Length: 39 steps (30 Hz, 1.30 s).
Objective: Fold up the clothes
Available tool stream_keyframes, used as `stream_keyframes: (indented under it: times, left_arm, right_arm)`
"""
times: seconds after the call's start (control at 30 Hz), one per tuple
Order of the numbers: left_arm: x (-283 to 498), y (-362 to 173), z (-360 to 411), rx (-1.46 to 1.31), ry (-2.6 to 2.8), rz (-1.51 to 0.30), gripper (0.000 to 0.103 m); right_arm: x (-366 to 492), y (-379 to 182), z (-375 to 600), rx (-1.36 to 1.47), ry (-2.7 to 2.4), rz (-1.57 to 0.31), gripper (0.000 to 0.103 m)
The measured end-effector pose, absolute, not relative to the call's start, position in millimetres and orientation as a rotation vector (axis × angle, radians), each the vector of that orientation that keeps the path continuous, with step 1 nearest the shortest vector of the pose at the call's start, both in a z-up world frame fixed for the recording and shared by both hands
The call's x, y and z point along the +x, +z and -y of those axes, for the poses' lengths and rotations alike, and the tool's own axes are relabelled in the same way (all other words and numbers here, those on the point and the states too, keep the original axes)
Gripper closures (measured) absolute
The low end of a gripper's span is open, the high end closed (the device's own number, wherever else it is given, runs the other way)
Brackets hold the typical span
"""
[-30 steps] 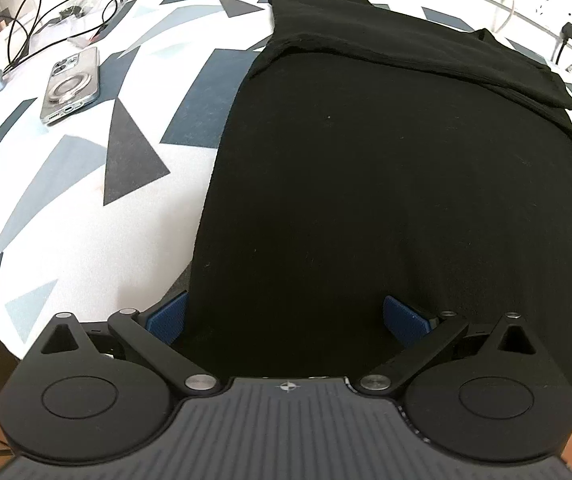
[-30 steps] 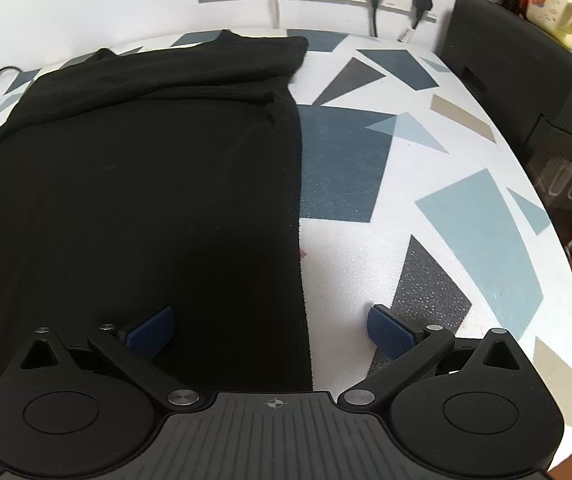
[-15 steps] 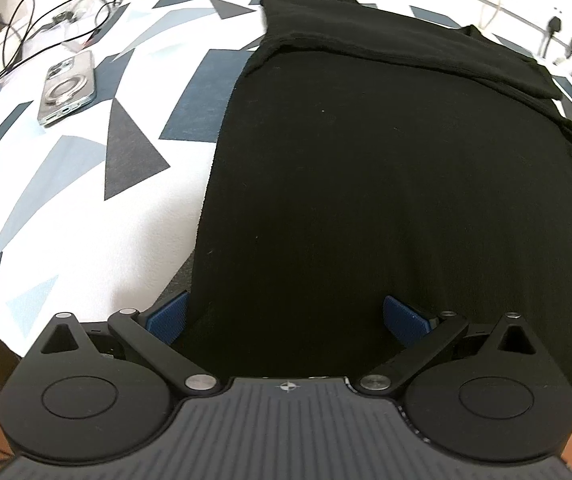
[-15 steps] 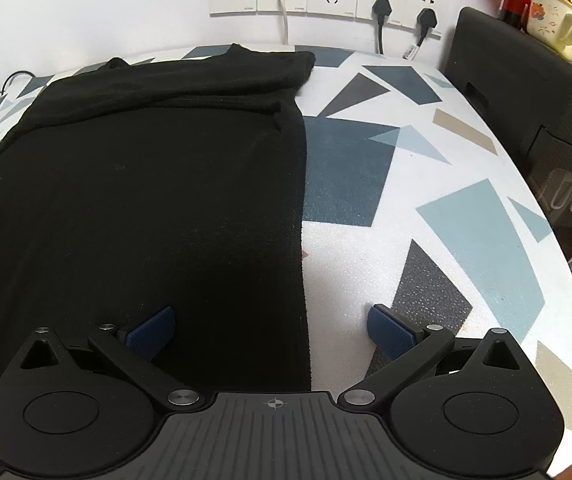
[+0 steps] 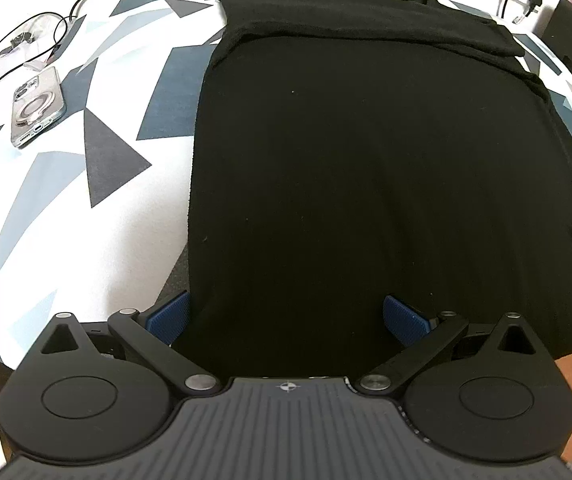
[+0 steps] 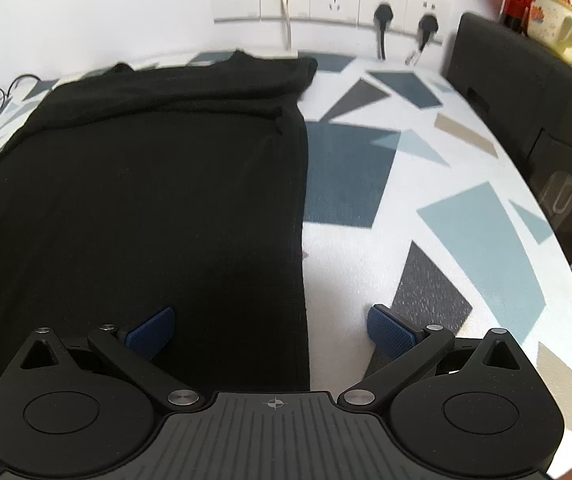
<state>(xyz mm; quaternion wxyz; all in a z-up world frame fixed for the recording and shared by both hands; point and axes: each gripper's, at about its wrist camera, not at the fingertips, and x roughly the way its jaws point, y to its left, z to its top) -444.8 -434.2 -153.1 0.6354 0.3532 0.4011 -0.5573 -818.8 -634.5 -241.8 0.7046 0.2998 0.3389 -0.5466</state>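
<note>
Black garment (image 5: 366,168) spread flat along the middle of the table (image 6: 466,220), far end already doubled over near the wall edge. Left gripper (image 5: 286,318) and right gripper (image 6: 269,330) both spread wide, nothing pinched, each above a near corner of the cloth. Best to lower both together, pinch only the hem, then lift evenly toward the far edge, keeping clear of the phone (image 5: 35,106).

The black shirt (image 5: 366,184) hangs over the tabletop's near edge, so its hem's hidden behind the claws; the cables (image 5: 1,56) run off-frame.
</note>
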Motion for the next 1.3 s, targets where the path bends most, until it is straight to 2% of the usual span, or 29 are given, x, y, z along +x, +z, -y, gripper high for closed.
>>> stream_keyframes:
  times: [0.2,0.33,0.47,0.7,0.93,1.0,1.03,1.07,1.1,1.13,1.17,1.2,1.3]
  left_arm:
    - [-442.1,-153.2,433.7,0.855,-1.32,-0.913,0.0]
    - [-440.5,-148.5,419.7,0.88,-1.346,-0.865,0.0]
    - [-452.3,-151.7,392.6,0.938,-1.389,-0.732,0.0]
    - [-416.5,-154.7,390.6,0.678,-1.298,-0.915,0.0]
    - [-426.6,-156.7,401.2,0.763,-1.285,-0.897,0.001]
    - [-429.6,-156.9,402.3,0.746,-1.272,-0.903,0.003]
    - [-430.2,-155.3,401.3,0.737,-1.283,-0.897,0.006]
    - [-429.9,-152.2,398.6,0.723,-1.306,-0.886,0.018]
    - [-429.5,-149.1,396.0,0.709,-1.329,-0.876,0.04]
    - [-427.9,-146.5,395.6,0.686,-1.353,-0.886,0.053]
    - [-425.1,-144.5,397.3,0.654,-1.378,-0.917,0.081]
    - [-421.0,-143.8,399.9,0.62,-1.39,-0.956,0.092]
    - [-409.9,-145.1,405.7,0.535,-1.379,-1.032,0.094]
  right_arm:
    - [-850.8,-216.1,616.9,0.732,-1.183,-0.624,0.004]
    - [-865.2,-213.8,599.2,0.802,-1.138,-0.579,0.019]
    - [-854.6,-228.0,576.8,0.802,-1.132,-0.626,0.018]
    - [-840.3,-227.1,567.6,0.739,-1.207,-0.702,0.018]
    - [-849.6,-228.5,566.5,0.782,-1.237,-0.698,0.018]
    - [-843.9,-228.2,563.9,0.752,-1.215,-0.721,0.023]
    - [-840.3,-226.9,562.9,0.736,-1.197,-0.73,0.034]
    - [-836.4,-225.1,562.0,0.719,-1.181,-0.737,0.046]
    - [-832.3,-222.7,561.6,0.703,-1.169,-0.74,0.05]
    - [-828.4,-220.8,562.5,0.699,-1.148,-0.74,0.068]
    - [-825.7,-220.6,565.7,0.731,-1.105,-0.728,0.093]
    - [-824.5,-221.6,569.5,0.782,-1.072,-0.702,0.095]
    - [-822.3,-223.6,577.2,0.818,-1.048,-0.638,0.096]
